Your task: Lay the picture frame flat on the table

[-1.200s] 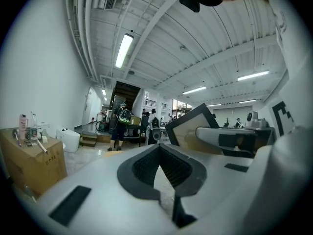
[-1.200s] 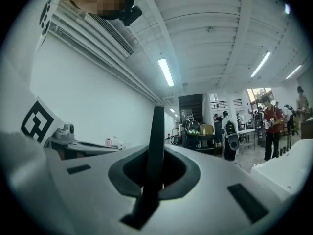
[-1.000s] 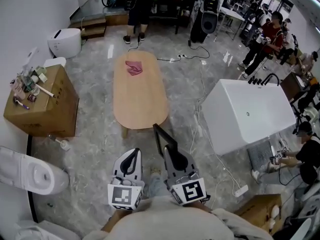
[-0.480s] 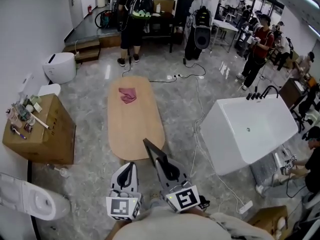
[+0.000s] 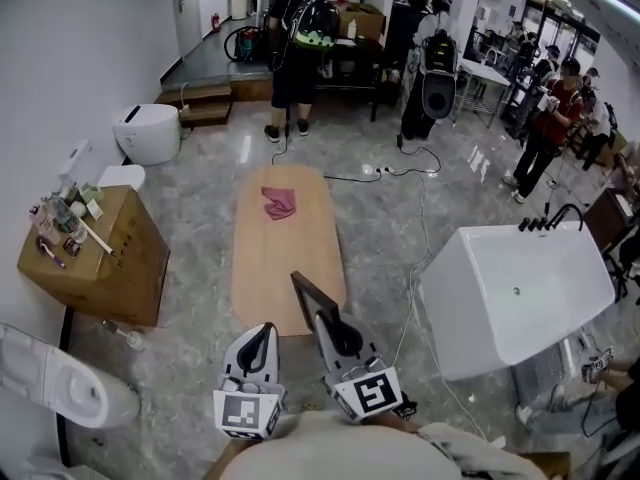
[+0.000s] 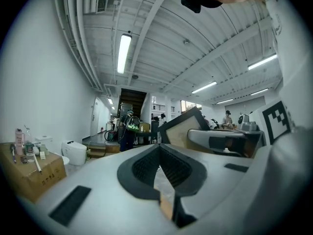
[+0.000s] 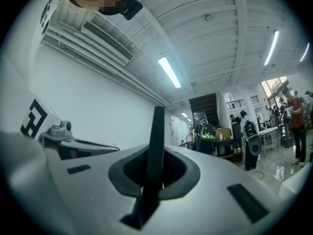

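Polished grey marble floor (image 5: 200,268) is catching glare from the ceiling strip lights (image 6: 123,53). Plain white wall (image 5: 70,48) is running down the left side. Oval wooden table (image 5: 270,268) is standing mid-floor, its long axis leading away from the camera. Cardboard box (image 5: 110,258) is sitting by the wall, small bottles crowding its top. White toilet (image 5: 55,378) is showing at lower left. Another white unit (image 5: 150,133), possibly a second toilet, is sitting farther back near low wooden steps (image 5: 205,103). White bathtub (image 5: 515,298) is standing at right. Cables (image 5: 400,173) are trailing across the floor. People (image 5: 300,38) are standing at the far end.
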Motion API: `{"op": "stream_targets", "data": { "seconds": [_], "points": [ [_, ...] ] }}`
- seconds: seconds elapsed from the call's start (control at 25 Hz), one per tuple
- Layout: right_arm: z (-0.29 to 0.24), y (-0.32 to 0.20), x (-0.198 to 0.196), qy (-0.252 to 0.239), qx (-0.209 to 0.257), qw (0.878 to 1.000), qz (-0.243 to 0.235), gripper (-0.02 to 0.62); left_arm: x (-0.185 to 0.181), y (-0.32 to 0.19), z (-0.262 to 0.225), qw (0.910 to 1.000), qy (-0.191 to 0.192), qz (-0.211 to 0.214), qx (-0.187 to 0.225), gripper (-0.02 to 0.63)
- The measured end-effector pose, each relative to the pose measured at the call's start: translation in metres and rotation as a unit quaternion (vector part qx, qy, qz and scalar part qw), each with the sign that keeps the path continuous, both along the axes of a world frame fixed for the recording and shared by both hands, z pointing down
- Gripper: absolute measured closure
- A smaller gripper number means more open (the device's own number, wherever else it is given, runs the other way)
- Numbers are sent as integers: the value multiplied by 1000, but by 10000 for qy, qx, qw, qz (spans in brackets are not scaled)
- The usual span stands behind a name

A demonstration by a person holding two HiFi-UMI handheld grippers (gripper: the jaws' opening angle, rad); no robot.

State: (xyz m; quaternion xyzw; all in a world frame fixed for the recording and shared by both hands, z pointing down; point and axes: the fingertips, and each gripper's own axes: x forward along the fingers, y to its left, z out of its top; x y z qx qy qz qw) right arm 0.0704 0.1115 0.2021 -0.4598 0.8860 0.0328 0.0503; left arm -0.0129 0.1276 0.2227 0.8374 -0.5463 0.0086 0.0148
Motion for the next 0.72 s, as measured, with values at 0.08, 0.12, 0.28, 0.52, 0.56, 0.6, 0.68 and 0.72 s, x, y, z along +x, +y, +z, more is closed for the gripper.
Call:
{"op": "stream_targets", "data": {
  "seconds": [0.08,0.12,0.28,0.52,0.56,0.6,0.68,0.72],
  "points": [
    [5,2,-4,-30,-65,9999,-126,569,0,5,3,10000,-26,-30,-77,598],
    [7,3,-5,-35,-104,9998,-182,569,-1,7,4,9999,-40,-63,-121,598],
    [15,4,-5,-40,-232,9993,-287,569,-8,11,13,9995,-70,-230,-203,598],
    [22,-3,-9,2,-336,9993,-190,569,-15,2,24,9990,49,-186,-412,598],
    [23,-5,-8,16,-361,9992,-147,569,-14,-2,25,9990,57,-144,-418,598],
    [25,-8,-7,30,-381,9992,-108,569,-13,-6,26,9990,61,-103,-423,598],
    [26,-15,-7,67,-399,9992,-51,569,-12,-16,27,9989,79,-33,-455,598],
    [25,-19,-8,86,-393,9992,-31,569,-13,-22,28,9988,97,3,-476,598]
  ]
}}
